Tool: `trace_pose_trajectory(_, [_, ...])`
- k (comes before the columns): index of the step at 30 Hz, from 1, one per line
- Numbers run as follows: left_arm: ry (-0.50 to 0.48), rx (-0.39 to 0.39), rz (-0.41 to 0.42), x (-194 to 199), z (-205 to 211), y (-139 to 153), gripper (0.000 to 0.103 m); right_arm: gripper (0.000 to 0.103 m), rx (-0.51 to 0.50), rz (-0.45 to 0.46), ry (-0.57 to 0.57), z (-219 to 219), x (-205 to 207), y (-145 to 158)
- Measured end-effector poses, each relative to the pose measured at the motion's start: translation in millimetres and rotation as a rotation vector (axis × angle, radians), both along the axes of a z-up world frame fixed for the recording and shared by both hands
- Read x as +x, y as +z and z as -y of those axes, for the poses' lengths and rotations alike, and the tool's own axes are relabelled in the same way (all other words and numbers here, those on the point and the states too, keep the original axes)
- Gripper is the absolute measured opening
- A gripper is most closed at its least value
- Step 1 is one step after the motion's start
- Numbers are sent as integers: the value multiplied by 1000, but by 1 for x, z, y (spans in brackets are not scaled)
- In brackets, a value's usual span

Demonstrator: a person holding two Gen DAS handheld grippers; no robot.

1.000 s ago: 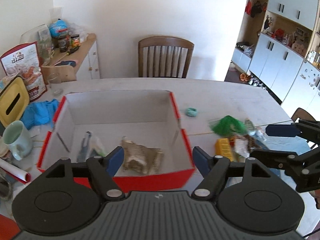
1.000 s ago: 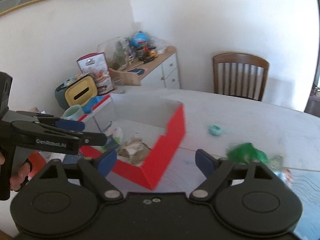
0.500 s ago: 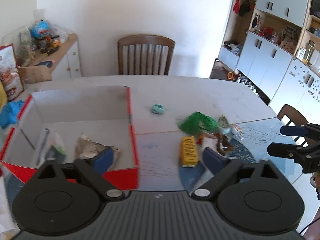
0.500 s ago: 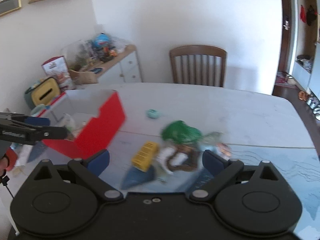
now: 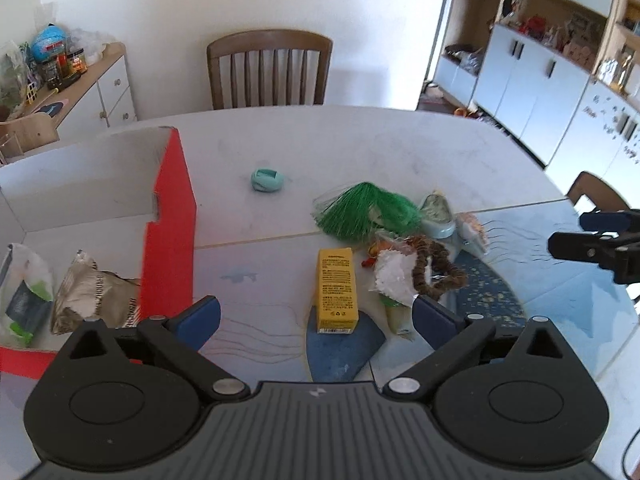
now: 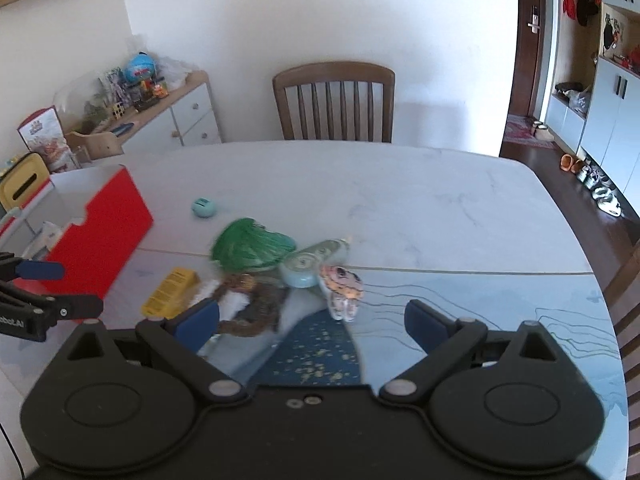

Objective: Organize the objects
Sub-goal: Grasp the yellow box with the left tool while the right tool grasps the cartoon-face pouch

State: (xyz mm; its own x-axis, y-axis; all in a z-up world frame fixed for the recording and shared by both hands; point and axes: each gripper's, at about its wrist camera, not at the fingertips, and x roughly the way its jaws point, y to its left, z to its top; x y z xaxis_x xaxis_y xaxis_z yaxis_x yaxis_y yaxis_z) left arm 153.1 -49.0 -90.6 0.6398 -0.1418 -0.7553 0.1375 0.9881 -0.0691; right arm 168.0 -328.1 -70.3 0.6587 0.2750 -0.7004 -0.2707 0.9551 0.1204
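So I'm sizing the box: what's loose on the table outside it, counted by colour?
Green: 1, tassel bundle
Teal: 2, small round case, tube
Yellow: 1, carton
Brown: 1, bead string
White: 1, crumpled wad
Pink-patterned: 1, pouch
Total: 7 I can tell apart
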Motion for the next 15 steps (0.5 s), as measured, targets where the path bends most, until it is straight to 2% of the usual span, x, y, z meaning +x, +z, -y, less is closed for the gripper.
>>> trace_pose_trajectory(7, [6,67,-34,21,17,-32,103,98,-19,-38,3,9,27,-26])
trace_pose_trajectory(12, [14,77,-63,32,21,-47,103,96,-36,-65,16,7,49,-44])
trace_pose_trajectory(15, [15,82,-71,37,21,-52,103,91,-29,-87,24,7,62,-54])
